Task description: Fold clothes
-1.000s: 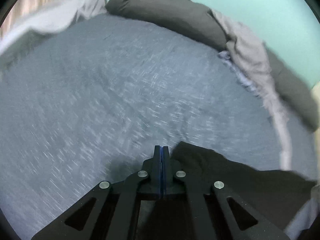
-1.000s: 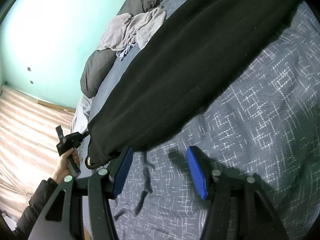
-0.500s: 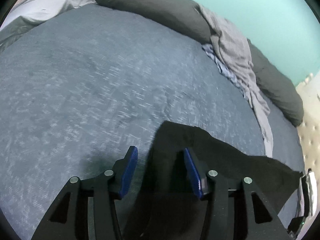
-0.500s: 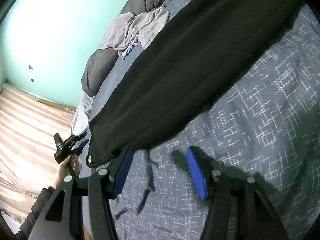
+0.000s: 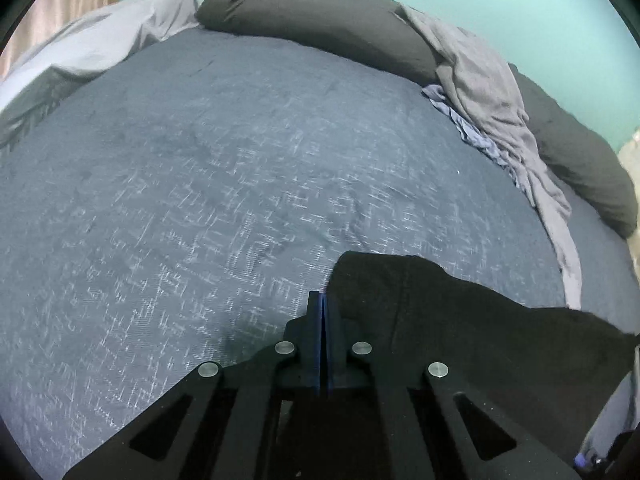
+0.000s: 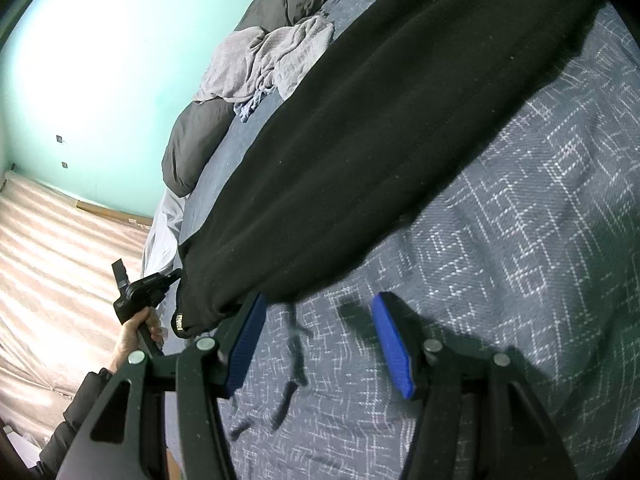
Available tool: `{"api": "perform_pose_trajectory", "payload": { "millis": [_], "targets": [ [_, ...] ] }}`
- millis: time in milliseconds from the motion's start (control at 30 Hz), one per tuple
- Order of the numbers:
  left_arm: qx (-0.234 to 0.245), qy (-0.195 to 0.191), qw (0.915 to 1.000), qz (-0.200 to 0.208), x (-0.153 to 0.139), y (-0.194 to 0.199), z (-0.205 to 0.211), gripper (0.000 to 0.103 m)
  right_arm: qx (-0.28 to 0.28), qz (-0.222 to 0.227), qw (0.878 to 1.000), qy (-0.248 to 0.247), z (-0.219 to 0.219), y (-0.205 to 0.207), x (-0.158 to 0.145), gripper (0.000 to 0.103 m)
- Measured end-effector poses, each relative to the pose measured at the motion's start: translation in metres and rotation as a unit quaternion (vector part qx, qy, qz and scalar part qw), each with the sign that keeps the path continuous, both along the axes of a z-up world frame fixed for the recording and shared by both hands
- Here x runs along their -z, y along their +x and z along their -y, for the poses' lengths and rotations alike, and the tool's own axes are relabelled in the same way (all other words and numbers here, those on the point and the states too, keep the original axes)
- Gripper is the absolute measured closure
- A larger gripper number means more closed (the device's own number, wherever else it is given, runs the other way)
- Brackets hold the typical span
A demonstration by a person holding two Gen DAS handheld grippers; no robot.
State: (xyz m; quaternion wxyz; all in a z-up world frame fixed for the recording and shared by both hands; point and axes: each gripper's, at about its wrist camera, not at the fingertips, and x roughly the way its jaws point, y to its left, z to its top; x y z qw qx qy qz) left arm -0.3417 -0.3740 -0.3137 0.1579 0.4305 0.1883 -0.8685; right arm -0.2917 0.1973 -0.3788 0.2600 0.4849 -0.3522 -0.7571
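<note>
- The left claw (image 5: 322, 304), apart half a second ago, has just closed, its pads meeting beside the black garment's (image 5: 460, 320) edge.

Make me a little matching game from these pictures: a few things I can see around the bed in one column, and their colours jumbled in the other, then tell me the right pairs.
Things:
1. garment stretched across the bed
2. bedspread
3. wall behind the bed
4. crumpled cloth by the pillows

Colours:
A. pale grey
B. mint green
C. black
D. blue-grey with a pattern of fine white lines

Pairs: 1-C, 2-D, 3-B, 4-A
</note>
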Motion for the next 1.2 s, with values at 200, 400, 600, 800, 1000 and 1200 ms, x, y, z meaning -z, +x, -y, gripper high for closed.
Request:
{"api": "perform_pose_trajectory", "payload": {
  "millis": [200, 400, 600, 800, 1000, 1200],
  "targets": [
    [-0.005, 0.008, 0.9999, -0.004, -0.005, 0.006, 0.001, 0.102, 0.002, 0.002, 1.000, -0.002, 0.001, -0.002, 0.001, 0.046],
    [-0.014, 0.004, 0.9999, -0.009, -0.010, 0.009, 0.003, 0.102, 0.006, 0.002, 1.000, -0.005, 0.001, -0.006, 0.001, 0.046],
    [-0.011, 0.032, 0.9990, -0.030, -0.012, -0.002, 0.008, 0.069, 0.010, 0.003, 1.000, -0.008, 0.000, -0.008, 0.001, 0.046],
    [-0.003, 0.056, 0.9983, -0.014, 0.008, -0.027, 0.011, 0.054, 0.010, 0.003, 1.000, -0.007, 0.001, -0.008, 0.002, 0.046],
    [0.011, 0.072, 0.9973, -0.008, 0.021, -0.037, 0.007, 0.070, 0.009, 0.005, 1.000, -0.009, 0.000, -0.009, 0.002, 0.046],
    [0.039, 0.073, 0.9966, -0.006, 0.018, -0.041, -0.004, 0.103, 0.009, 0.005, 1.000, -0.008, 0.000, -0.008, 0.003, 0.046]
  ]
}}
